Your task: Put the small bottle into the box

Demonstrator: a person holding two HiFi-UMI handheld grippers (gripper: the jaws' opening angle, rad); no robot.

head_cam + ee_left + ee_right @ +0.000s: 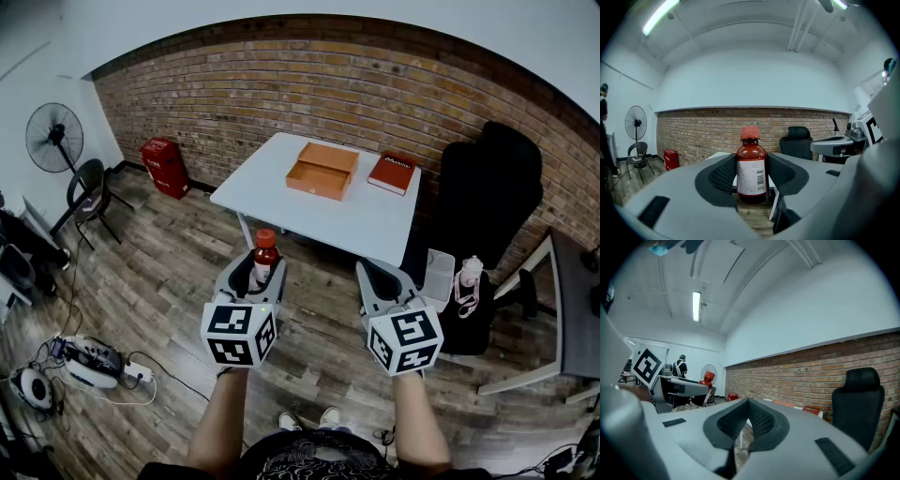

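The left gripper (262,262) has its fingers (723,174) pressed on either side of the small bottle (751,164) — upright, red cap on top — held in the air short of the bench (375,225). The orange box (315,190) lies open on that bench at about one o'clock from the bottle, well apart, a red book (394,172) at its three o'clock. The right gripper (378,275) has its fingers closed together on nothing.

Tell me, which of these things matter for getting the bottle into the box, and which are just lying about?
In the job: small bottle, clamped upright in the left gripper; open orange box on the white table.
Just lying about: red book beside the box; black chair; fan; red case; right gripper, shut and empty.
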